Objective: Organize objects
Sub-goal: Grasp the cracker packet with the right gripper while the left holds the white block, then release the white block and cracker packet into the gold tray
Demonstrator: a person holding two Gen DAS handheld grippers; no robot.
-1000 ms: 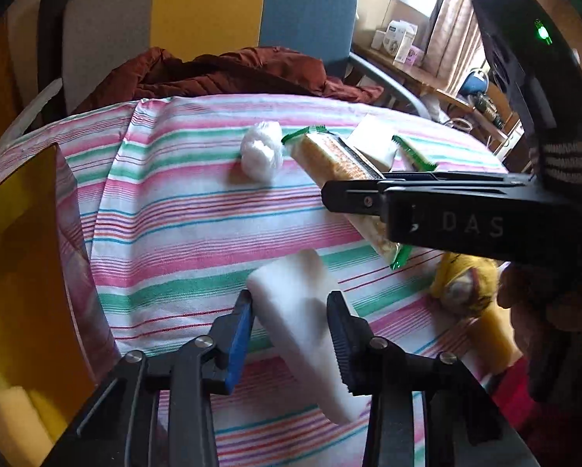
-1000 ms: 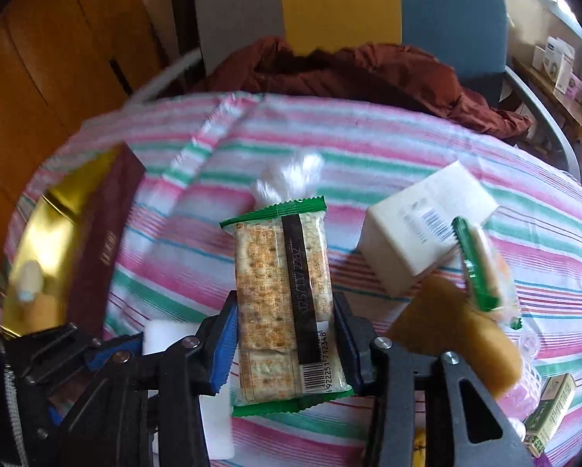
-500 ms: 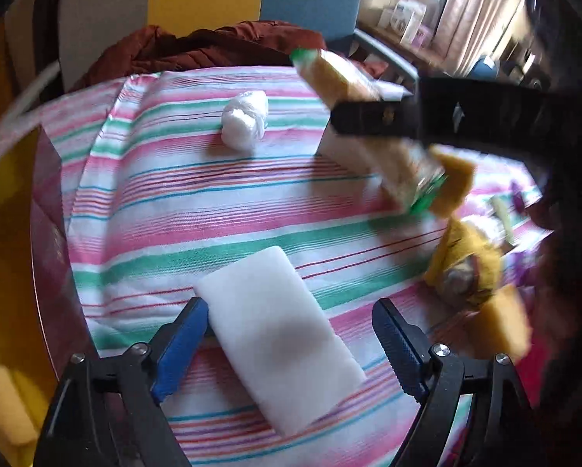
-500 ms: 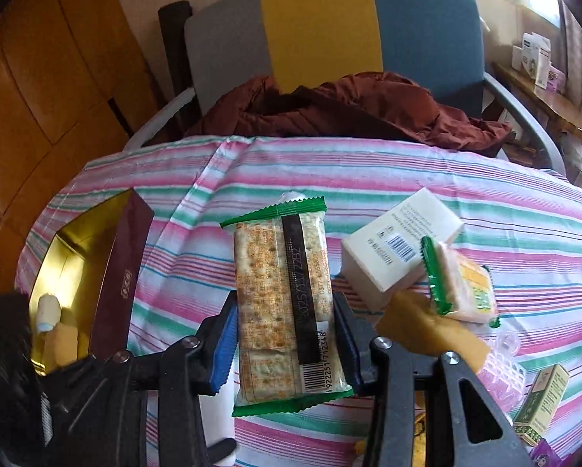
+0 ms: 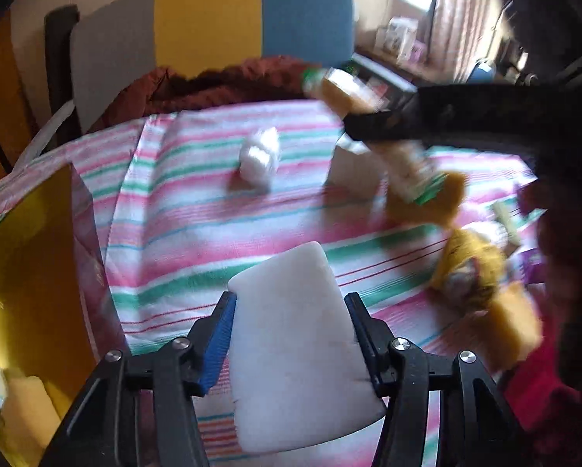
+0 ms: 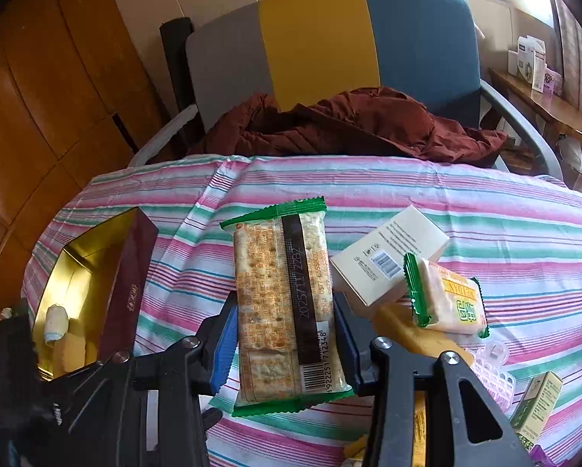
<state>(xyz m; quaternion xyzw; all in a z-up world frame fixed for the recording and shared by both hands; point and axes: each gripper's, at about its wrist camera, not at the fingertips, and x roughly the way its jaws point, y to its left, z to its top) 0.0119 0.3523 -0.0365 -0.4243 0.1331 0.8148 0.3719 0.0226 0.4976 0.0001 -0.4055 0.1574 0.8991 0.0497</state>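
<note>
My left gripper (image 5: 291, 311) is shut on a white foam block (image 5: 291, 342), held flat just above the striped tablecloth (image 5: 182, 210). My right gripper (image 6: 285, 319) is shut on a green-edged cracker packet (image 6: 283, 303) and holds it above the table; it also shows, blurred, in the left wrist view (image 5: 372, 124). A gold-lined dark red box (image 6: 92, 284) stands open at the table's left with a small roll and a sponge inside; it also shows in the left wrist view (image 5: 26, 272).
On the cloth lie a white wad (image 5: 260, 155), a cream carton (image 6: 388, 257), a second cracker packet (image 6: 446, 299), yellow sponges (image 5: 516, 323), a clear plastic tray (image 6: 493, 369) and a small green box (image 6: 536, 401). A chair with a red jacket (image 6: 349, 124) stands behind the table.
My left gripper opened around the foam block lying on the cloth, then closed on it across its width. The right gripper rose with the cracker packet.
</note>
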